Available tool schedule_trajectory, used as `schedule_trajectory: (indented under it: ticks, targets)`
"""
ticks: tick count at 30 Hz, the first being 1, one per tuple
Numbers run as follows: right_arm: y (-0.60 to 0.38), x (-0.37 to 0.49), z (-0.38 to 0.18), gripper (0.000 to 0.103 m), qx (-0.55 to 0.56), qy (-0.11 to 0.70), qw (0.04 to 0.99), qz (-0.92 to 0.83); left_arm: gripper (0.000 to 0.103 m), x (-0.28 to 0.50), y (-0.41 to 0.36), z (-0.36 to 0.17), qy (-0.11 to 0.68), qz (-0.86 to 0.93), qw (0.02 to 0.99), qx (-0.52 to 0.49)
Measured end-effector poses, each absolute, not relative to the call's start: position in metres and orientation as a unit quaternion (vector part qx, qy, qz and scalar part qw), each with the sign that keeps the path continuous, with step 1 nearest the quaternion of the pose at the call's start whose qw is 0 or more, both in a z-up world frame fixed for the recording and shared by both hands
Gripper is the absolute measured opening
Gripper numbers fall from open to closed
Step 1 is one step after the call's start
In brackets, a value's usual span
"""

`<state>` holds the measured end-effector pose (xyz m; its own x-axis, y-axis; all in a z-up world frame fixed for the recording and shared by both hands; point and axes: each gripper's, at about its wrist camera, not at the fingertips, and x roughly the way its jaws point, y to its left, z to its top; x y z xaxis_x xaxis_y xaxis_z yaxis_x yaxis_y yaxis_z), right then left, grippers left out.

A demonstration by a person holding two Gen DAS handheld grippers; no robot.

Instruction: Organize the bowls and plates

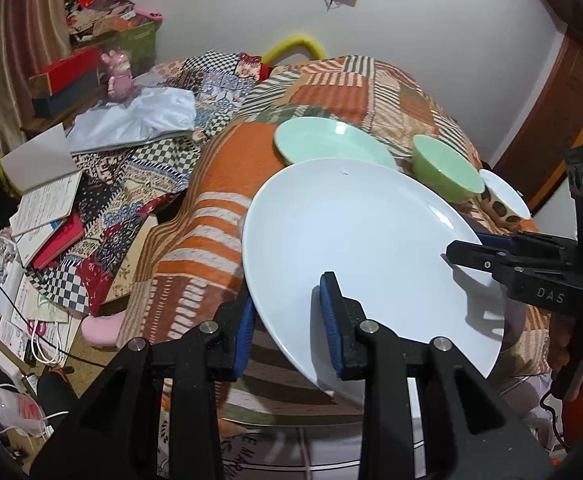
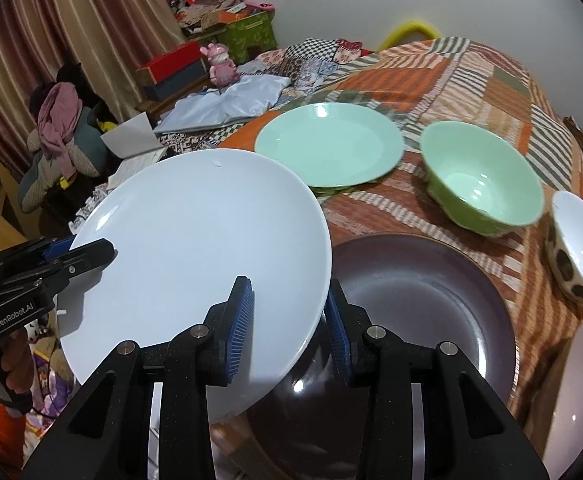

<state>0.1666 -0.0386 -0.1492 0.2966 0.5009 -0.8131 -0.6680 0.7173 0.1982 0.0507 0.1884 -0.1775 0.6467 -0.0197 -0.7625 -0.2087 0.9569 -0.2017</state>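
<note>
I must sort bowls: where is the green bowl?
The round green bowl stands on the striped cloth, right of the mint plate, beyond the dark plate.

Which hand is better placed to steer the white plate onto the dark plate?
Right, probably. The right tool grips the white plate at the rim directly above the dark plate; the left tool holds the far rim.

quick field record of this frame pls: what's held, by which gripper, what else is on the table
held: white plate, lifted and tilted
left gripper: shut on the plate's rim
right gripper: shut on the opposite rim
below plate: dark plate on the table
also on table: green plate, green bowl, spotted white bowl
surface: patchwork cloth
</note>
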Motion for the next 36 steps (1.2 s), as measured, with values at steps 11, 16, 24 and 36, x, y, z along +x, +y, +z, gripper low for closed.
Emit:
schedule_trajectory:
  ticks: [11,16,24,36]
  targets:
    - [-0.081,0.163,-0.150,0.034,-0.057,0.469,0.812,0.343,0.030,0.060,0.150,-0.171,0.418,0.024,0.900,-0.119]
    - [-0.100,0.160,-0.152,0.034,-0.045,0.472,0.817,0.329,0.030,0.067,0.133,-0.173,0.425,0.012,0.898,-0.113]
    - [-0.127,0.158,-0.164,0.034,-0.022,0.486,0.818,0.306,0.030,0.080,0.110,-0.183,0.434,-0.006,0.895,-0.099]
    - [-0.147,0.153,-0.175,0.034,-0.009,0.498,0.826,0.262,0.030,0.103,0.087,-0.204,0.457,-0.030,0.884,-0.094]
